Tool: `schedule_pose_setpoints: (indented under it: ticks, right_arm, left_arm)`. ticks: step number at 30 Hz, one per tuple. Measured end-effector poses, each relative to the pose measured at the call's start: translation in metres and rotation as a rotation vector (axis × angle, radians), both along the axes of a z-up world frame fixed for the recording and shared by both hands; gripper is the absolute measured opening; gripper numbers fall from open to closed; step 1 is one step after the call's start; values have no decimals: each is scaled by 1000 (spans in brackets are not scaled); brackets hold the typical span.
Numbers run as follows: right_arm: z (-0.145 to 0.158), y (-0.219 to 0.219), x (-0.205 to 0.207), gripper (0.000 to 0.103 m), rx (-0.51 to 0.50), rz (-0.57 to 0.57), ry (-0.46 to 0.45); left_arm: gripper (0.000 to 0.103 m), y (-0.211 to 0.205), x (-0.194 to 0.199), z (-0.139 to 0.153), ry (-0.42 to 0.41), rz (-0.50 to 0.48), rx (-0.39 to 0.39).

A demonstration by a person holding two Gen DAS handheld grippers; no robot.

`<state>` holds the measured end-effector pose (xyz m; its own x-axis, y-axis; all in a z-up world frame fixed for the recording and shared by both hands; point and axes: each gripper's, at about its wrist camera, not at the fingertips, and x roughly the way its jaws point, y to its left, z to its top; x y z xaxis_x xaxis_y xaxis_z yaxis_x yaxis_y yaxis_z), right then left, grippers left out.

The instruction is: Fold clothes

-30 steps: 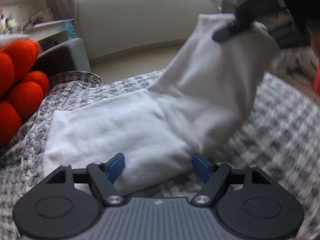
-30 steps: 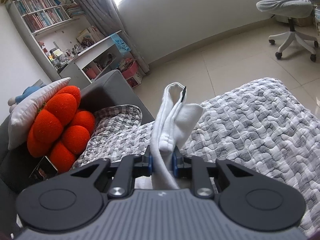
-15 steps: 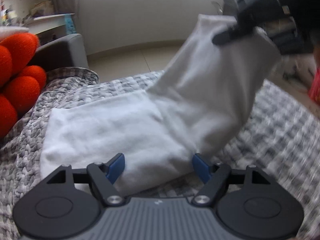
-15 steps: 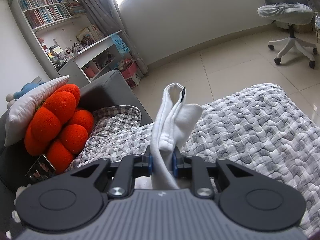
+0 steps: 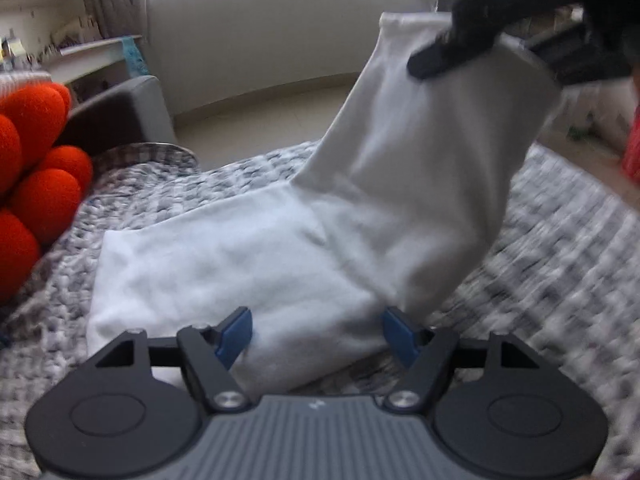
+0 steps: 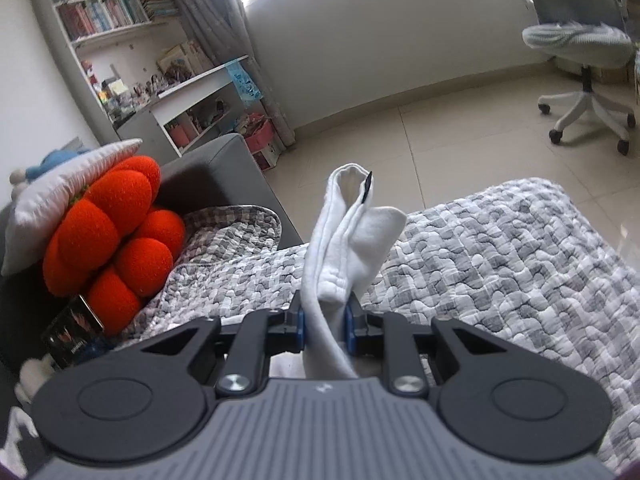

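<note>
Left gripper (image 5: 318,334): jaws stand wide and have just been closing a little; the near edge of the white cloth (image 5: 224,264) lies between the blue pads, which are not seen pressing on it.

White cloth: near half lies flat on the grey patterned quilt (image 5: 560,248), just ahead of the left gripper; far half rises steeply up and to the right, its top edge pinched by the right gripper (image 5: 460,50).

Right gripper (image 6: 324,322), own view: jaws nearly closed, clamped on a bunched fold of the cloth (image 6: 344,240), which stands up past the pads; a small black tag shows at its upper edge.

Quilt (image 6: 500,264): spreads beneath and beyond the cloth.

Orange cushion (image 6: 112,236): left of the quilt, against a grey sofa arm (image 6: 216,168).

Further off: tiled floor, bookshelf (image 6: 104,20), office chair (image 6: 580,60).
</note>
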<state>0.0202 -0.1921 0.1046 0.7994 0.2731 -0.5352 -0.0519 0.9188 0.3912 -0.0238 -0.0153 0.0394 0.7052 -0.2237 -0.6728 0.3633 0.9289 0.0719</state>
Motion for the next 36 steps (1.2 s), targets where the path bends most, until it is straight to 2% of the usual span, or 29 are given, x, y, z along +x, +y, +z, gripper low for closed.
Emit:
schedule_pose_setpoints:
  ticks: [3,6,8,9,11,13,16,22,24,27,29,32,34,36]
  right_arm:
    - [4,14,0,22,-45,13,-14]
    - [10,36,-2,22,-111,36,-34]
    - [13,59,-5,22,-199,53,-53]
    - [13,75,-7,22,-258,63,-63]
    - [12,106,-10,22,-368,86,-78]
    - [5,137,-11,22,-446,129,-80]
    - [-12,177,-6,22,-527,195,-70]
    - [-58,234,3,23,-692,300,-31]
    - [-70,241,2,29,-739,344,-23]
    - [-72,241,-4,43,-762,415,-52]
    - [-64,233,-8,56,-714,467,-74]
    - [-36,205,-21,71,-525,548,-135]
    - [-18,182,-30,75,-419,576,-198]
    - [-8,163,-36,75,-388,586,-253]
  left_arm:
    - [73,35,5,17,7,56,-167]
    - [72,89,19,26,53,196,-426]
    - [70,124,26,22,96,288,-608]
    - [66,143,30,18,118,316,-718]
    - [64,169,34,9,145,337,-889]
    - [64,189,33,4,139,364,-985]
    - [64,211,32,-2,137,375,-1051]
    - [64,230,34,-10,153,361,-1049]
    - [64,231,35,-11,164,359,-1048]
    - [65,229,39,-10,167,343,-1019]
    - [65,226,39,-8,171,338,-1001]
    - [67,225,39,-7,165,333,-991]
    - [68,225,38,-5,162,328,-990]
    - [68,223,38,-4,163,320,-988]
